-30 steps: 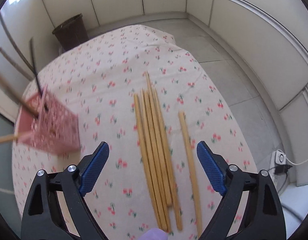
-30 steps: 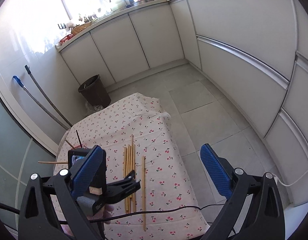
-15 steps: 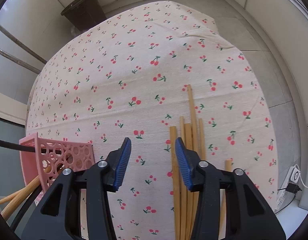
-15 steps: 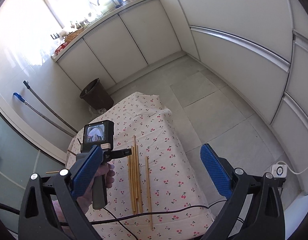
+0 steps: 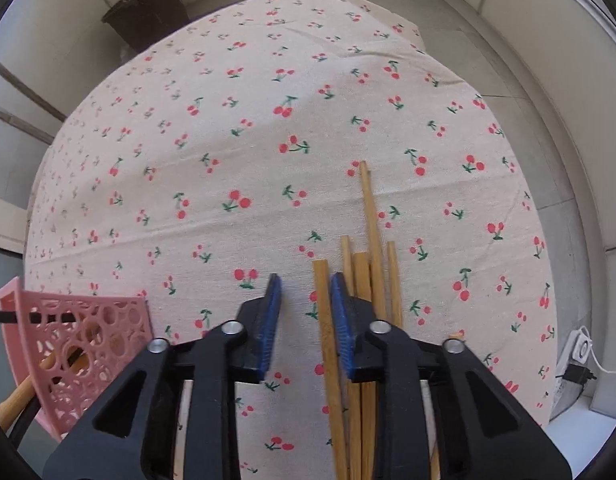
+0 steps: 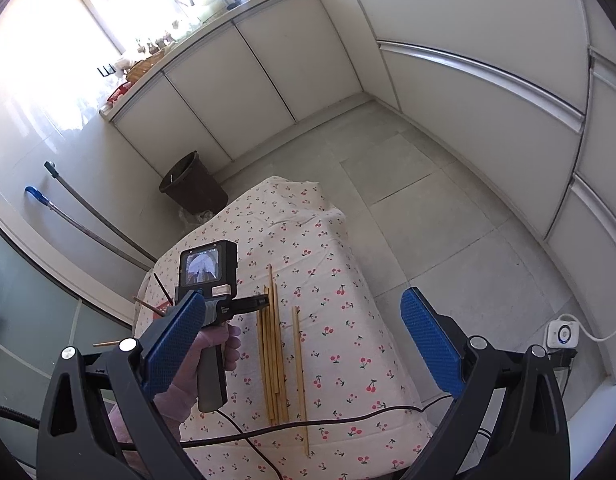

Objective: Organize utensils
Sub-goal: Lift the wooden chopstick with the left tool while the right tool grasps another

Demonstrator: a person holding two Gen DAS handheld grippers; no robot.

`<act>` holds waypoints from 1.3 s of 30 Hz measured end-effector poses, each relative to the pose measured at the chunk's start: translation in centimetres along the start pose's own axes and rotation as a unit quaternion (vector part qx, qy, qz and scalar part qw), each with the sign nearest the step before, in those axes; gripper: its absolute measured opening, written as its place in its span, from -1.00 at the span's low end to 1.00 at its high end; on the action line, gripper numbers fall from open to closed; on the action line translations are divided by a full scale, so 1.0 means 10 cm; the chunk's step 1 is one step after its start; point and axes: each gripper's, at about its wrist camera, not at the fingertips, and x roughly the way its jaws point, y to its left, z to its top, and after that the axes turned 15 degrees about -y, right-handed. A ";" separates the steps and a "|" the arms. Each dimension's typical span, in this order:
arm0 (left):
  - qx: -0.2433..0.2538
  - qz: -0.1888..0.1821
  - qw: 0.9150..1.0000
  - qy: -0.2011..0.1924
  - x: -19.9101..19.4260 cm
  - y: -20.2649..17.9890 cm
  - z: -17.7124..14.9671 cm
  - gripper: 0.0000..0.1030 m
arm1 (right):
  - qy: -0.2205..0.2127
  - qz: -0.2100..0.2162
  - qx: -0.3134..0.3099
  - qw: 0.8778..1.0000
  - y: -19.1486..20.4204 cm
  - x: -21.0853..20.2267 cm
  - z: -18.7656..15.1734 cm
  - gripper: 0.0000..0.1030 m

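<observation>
Several bamboo chopsticks (image 5: 372, 248) lie side by side on the cherry-print tablecloth (image 5: 267, 140); the right wrist view shows the bundle (image 6: 273, 344) and one chopstick (image 6: 299, 368) lying apart to its right. My left gripper (image 5: 305, 292) points down at them. Its jaws are closing with the leftmost chopstick (image 5: 322, 300) between them, beside the right pad (image 5: 340, 312), and a gap remains on the left. A pink perforated basket (image 5: 79, 344) at lower left holds chopsticks. My right gripper (image 6: 299, 312) hangs open and empty, high above the table.
A dark bin (image 6: 193, 184) stands on the floor behind the table. A black cable (image 6: 308, 424) crosses the table's near end. A white power adapter (image 6: 562, 332) lies on the floor at right. Two long handles (image 6: 87, 216) lean against the left wall.
The left gripper dropped toward the chopstick bundle and its jaws narrowed from wide open to a small gap around the leftmost chopstick. The right gripper stayed about where it was.
</observation>
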 end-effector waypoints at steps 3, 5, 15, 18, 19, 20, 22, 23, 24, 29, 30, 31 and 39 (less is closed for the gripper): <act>-0.020 -0.026 0.999 0.009 0.02 0.03 0.04 -0.87 | 0.007 0.002 0.004 1.000 -0.01 0.03 -0.01 0.85; -0.032 -0.038 0.999 0.006 0.02 0.07 0.04 -0.87 | 0.016 0.002 0.005 1.000 -0.01 0.09 -0.04 0.85; 0.031 -0.029 0.996 -0.073 -0.48 -0.06 -0.65 -0.87 | 0.061 -0.004 0.017 0.998 -0.07 0.39 -0.13 0.85; 0.044 -0.039 0.993 -0.105 -0.82 0.00 -0.93 -0.87 | 0.082 -0.013 0.004 0.997 -0.03 0.55 -0.21 0.85; 0.035 -0.047 0.991 -0.121 -0.98 0.08 -1.01 -0.87 | 0.088 -0.018 -0.004 0.996 0.00 0.61 -0.24 0.85; 0.017 -0.057 0.988 -0.139 -1.16 0.17 -1.08 -0.87 | 0.096 -0.022 -0.018 0.995 0.05 0.69 -0.28 0.85; -0.029 -0.083 0.980 -0.178 -1.54 0.37 -1.18 -0.87 | 0.107 -0.026 -0.041 0.993 0.15 0.82 -0.36 0.85; -0.050 -0.093 0.975 -0.197 -1.74 0.46 -1.27 -0.87 | 0.112 -0.025 -0.048 0.992 0.19 0.89 -0.40 0.85; -0.068 -0.099 0.969 -0.216 -1.91 0.56 -1.35 -0.87 | 0.119 -0.019 -0.050 0.991 0.24 0.98 -0.46 0.85; -0.140 -0.129 0.940 -0.281 -2.52 1.00 -1.53 -0.87 | 0.157 -0.010 -0.035 0.987 0.34 1.33 -0.67 0.84; -0.147 -0.134 0.937 -0.288 -2.59 1.06 -1.58 -0.87 | 0.166 -0.012 -0.033 0.986 0.34 1.40 -0.72 0.82; -0.152 -0.136 0.934 -0.293 -2.61 1.10 -1.60 -0.87 | 0.175 -0.016 -0.032 0.984 0.34 1.48 -0.77 0.79; -0.148 -0.153 0.921 -0.326 -2.96 1.25 -1.72 -0.87 | 0.204 -0.039 -0.050 0.977 0.38 1.92 -1.04 0.42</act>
